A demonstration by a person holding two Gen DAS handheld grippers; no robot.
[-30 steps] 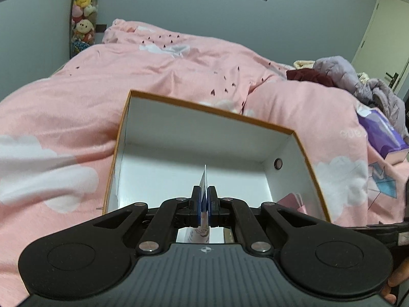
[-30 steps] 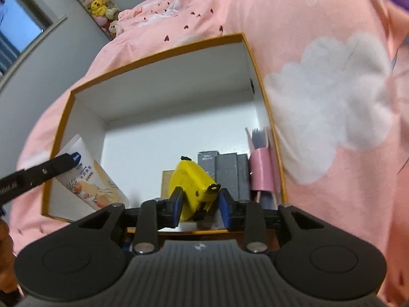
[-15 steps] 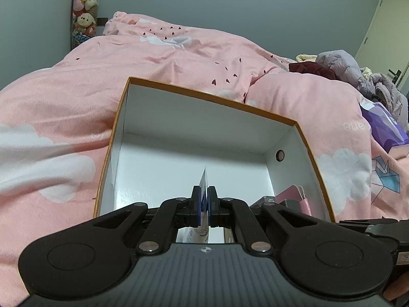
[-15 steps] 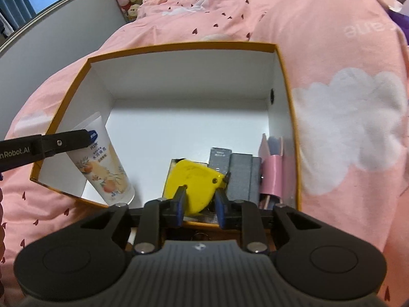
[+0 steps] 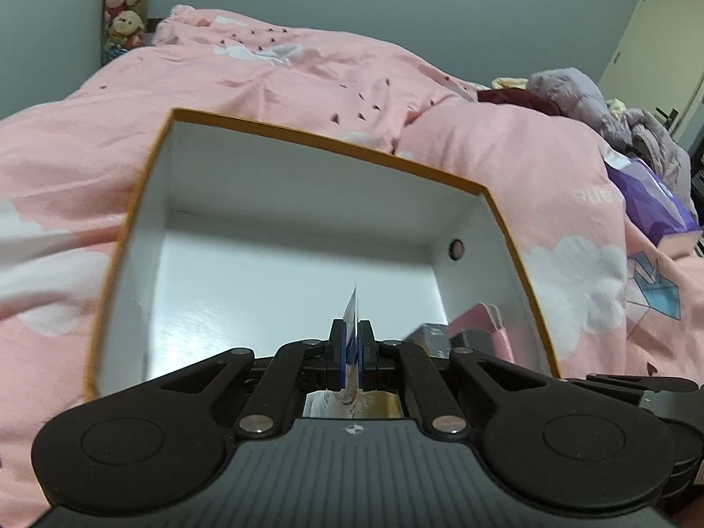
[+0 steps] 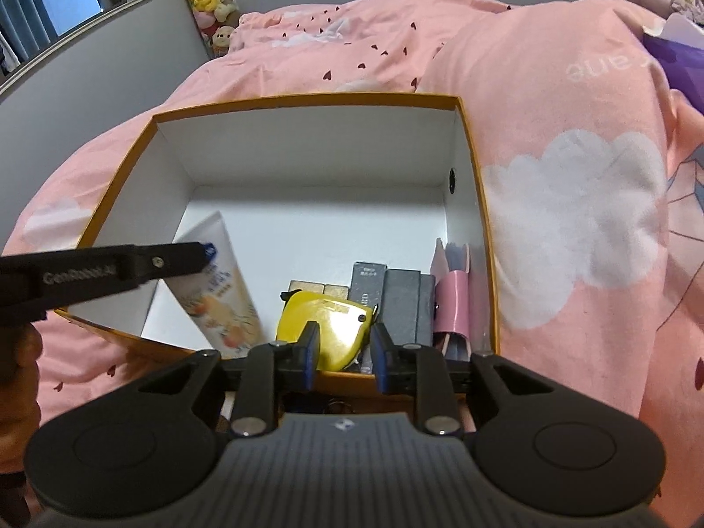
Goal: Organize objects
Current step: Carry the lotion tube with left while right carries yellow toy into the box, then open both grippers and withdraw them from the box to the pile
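- Right hand-held gripper (image 6: 342, 354) at the near edge of the box, jaws apart, the yellow tape measure (image 6: 328, 328) seen between them but not clamped.
- Left hand-held gripper (image 5: 350, 350) pressed together on the flat end of the cream tube (image 6: 220, 295), held tilted over the near left part of the box.
- Tape measure lying inside the orange-rimmed box (image 6: 308, 101), near its front wall, just right of the tube.
- Dark grey small boxes (image 6: 398, 303) standing beside the tape measure on the right, then a pink pouch (image 6: 453, 303) against the right wall.
- Far half of the white box floor bare.
- Box resting on a bed with a pink cloud-print duvet (image 6: 572, 229).
- Plush toys (image 5: 125, 4) stacked in the far left corner.
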